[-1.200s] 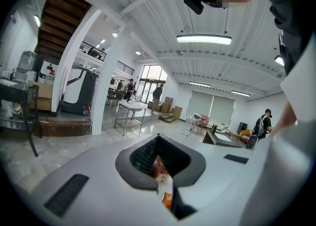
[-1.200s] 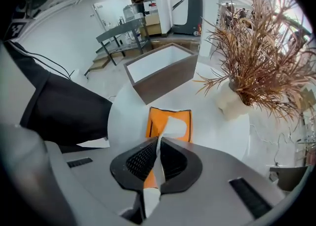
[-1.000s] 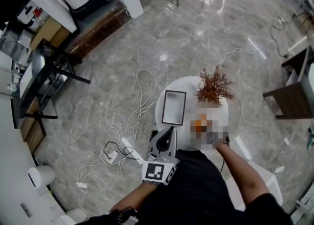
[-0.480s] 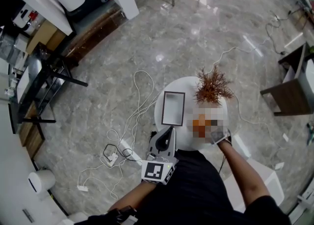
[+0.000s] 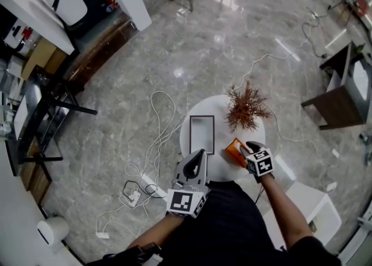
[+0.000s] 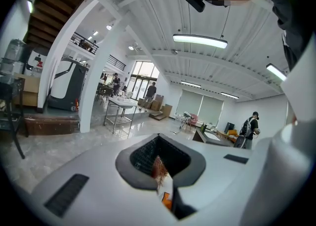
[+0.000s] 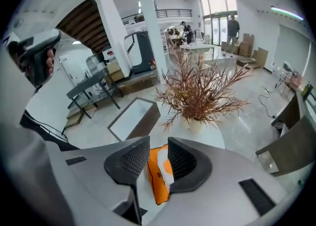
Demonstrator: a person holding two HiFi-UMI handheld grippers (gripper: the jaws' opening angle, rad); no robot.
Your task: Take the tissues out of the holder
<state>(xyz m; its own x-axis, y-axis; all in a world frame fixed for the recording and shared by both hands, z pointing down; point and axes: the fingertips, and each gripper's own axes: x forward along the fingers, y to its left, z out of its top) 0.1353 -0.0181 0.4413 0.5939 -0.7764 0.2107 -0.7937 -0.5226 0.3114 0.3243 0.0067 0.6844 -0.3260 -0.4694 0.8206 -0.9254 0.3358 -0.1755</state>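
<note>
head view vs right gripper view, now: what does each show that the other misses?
Head view only: the cable tangle on the floor left of the round white table, and the person's right forearm.
Right gripper view only: the right gripper seen along its jaws, apart after just opening, with the orange tissue pack showing between them, and people by the far windows.
Both: that table, the dark-framed holder, the dried plant, the orange tissue pack.

- Orange-and-white tissue pack (image 7: 157, 185): there's dark print on it, but I can't read a letter.
- Black-and-white marker cubes (image 5: 188, 201) on my tools: square patterns only, no words or numbers.
</note>
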